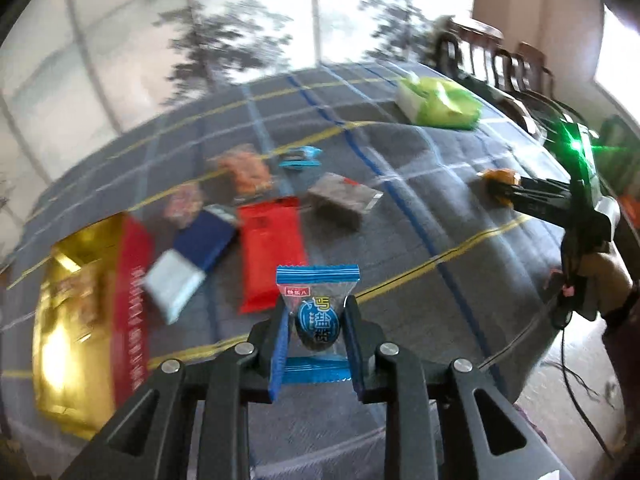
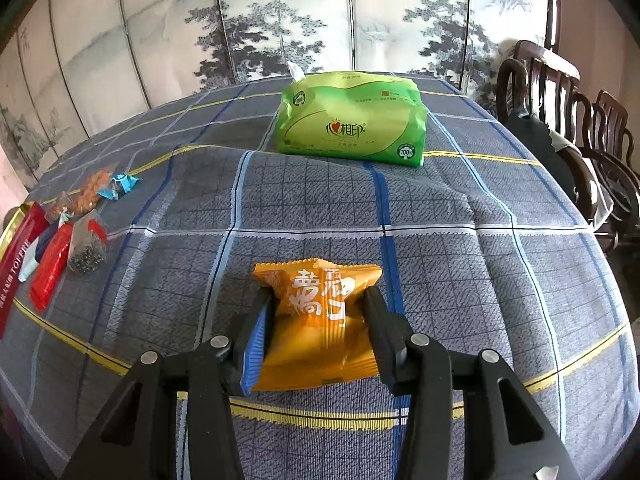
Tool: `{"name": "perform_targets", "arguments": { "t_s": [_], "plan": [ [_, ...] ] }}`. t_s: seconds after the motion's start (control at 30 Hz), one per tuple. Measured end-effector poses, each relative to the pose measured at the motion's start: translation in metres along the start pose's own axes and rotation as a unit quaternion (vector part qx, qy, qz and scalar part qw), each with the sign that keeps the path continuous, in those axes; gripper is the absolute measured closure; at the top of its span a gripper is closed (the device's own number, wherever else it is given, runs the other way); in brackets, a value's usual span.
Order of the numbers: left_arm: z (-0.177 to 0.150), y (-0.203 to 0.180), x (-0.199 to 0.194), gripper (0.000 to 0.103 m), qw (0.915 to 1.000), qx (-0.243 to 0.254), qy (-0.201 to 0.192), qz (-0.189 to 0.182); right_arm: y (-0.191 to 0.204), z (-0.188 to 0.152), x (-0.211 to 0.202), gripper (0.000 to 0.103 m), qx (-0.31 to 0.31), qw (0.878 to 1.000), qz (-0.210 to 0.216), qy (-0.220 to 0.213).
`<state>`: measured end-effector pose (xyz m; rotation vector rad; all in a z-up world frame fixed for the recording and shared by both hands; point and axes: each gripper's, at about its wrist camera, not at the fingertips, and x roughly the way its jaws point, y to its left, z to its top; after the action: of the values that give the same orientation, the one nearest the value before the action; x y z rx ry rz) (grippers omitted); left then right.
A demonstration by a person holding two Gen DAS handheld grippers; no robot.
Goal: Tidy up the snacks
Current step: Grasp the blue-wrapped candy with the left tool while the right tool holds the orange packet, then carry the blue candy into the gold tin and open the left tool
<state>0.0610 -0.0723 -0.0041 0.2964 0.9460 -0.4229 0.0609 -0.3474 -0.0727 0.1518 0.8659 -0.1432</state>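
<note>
Orange snack — between hand-held gripper pads

I'm seeing motion blur smearing the snack pile in left wrist view; gold-red box print is reading illegible. Right view is cropping that box.

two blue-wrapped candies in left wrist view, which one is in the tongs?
The near blue candy, pinched upright in the left tongs. The other blue-wrapped candy lies loose on the tablecloth, farther back.
</note>
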Motion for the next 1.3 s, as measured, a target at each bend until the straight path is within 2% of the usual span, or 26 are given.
{"name": "perform_targets", "arguments": {
  "t_s": [0.33, 0.8, 1.3],
  "plan": [
    [-0.032, 0.025, -0.033, 0.077, 0.9983, -0.026, -0.015, 0.05, 0.004, 0.001, 0.0, 0.059, -0.011, 1.0, -0.014, 0.003],
    [-0.061, 0.064, -0.051, 0.077, 0.9923, -0.084, -0.021, 0.088, 0.007, 0.0, 0.0, 0.058, -0.017, 1.0, -0.021, 0.004],
    [-0.067, 0.122, -0.059, 0.075, 0.9778, -0.121, -0.041, 0.166, 0.008, 0.0, 0.0, 0.058, -0.018, 1.0, -0.025, 0.004]
  ]
}}
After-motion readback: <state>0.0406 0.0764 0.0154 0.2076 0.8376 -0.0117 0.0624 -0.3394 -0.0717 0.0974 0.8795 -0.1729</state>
